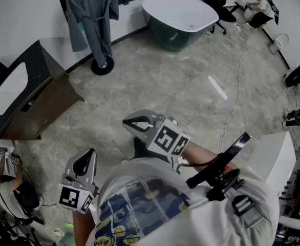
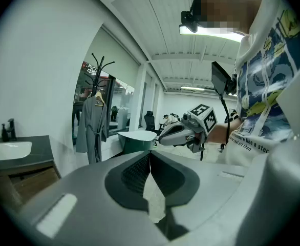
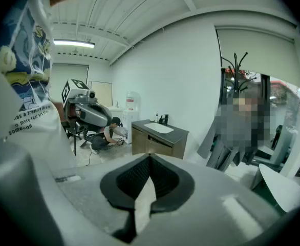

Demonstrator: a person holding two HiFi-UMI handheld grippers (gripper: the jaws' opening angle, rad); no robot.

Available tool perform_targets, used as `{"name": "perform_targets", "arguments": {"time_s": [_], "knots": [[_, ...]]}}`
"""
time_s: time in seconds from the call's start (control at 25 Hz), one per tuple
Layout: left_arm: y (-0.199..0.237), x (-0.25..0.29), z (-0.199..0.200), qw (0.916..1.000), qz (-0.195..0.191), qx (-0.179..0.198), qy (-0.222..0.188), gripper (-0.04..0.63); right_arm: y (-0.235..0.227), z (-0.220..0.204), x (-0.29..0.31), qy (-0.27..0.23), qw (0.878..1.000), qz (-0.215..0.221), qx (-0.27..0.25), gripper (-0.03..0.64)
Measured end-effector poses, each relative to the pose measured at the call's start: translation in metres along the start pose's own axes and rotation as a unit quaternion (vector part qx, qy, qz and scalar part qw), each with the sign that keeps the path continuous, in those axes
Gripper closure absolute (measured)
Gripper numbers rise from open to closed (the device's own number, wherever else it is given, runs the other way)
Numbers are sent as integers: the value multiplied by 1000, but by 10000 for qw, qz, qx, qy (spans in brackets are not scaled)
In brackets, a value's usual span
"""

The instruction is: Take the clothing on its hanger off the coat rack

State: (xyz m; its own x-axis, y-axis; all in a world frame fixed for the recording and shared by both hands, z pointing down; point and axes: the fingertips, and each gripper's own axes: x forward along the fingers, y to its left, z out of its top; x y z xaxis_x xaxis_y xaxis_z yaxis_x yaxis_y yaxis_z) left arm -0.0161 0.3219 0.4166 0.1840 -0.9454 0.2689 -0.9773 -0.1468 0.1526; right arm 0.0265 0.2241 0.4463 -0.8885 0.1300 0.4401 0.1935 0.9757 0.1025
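Observation:
A grey robe (image 1: 91, 14) hangs on a hanger on the black coat rack (image 1: 103, 64) at the far left of the room, by the wall. Both grippers are held near the person's body, well short of the rack. My left gripper (image 1: 91, 152) is shut with nothing in it; its own view shows the robe (image 2: 91, 129) and rack (image 2: 100, 70) far ahead on the left. My right gripper (image 1: 126, 122) is also shut and empty. The right gripper view has the rack top (image 3: 237, 65) at right, with the robe (image 3: 216, 150) below it partly behind a blurred patch.
A white bathtub (image 1: 178, 12) stands beyond the rack. A dark vanity with a sink (image 1: 22, 94) lines the left wall. A person crouches on the floor at lower left (image 1: 12, 188). A white cabinet (image 1: 273, 158) and a floor cable (image 1: 234, 106) lie at right.

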Motion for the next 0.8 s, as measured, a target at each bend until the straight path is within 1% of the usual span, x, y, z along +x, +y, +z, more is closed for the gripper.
{"name": "perform_targets", "arguments": {"time_s": [0.12,0.28,0.48,0.6,0.64,0.68,0.72,0.8], "knots": [[3,18,2,10000,-9,-33,25,588,-16,-3,-1,-36,10000,13,-18,616],[8,50,8,9999,-152,-30,56,586,-45,-12,-3,-63,9999,-60,90,615],[24,103,19,9996,-250,24,127,584,-101,-22,-4,-220,9990,-82,392,614],[37,143,29,9995,-262,-54,185,580,-144,-27,-6,-335,9983,-192,432,611],[42,157,32,9994,-273,-78,204,580,-159,-29,-7,-355,9981,-257,441,569],[47,171,34,9993,-289,-77,217,575,-174,-32,-6,-381,9978,-308,442,543],[52,183,34,9993,-298,-52,225,574,-187,-34,-5,-417,9977,-333,429,528],[61,204,35,9994,-268,44,233,569,-206,-40,-5,-490,9975,-334,380,518]]}}
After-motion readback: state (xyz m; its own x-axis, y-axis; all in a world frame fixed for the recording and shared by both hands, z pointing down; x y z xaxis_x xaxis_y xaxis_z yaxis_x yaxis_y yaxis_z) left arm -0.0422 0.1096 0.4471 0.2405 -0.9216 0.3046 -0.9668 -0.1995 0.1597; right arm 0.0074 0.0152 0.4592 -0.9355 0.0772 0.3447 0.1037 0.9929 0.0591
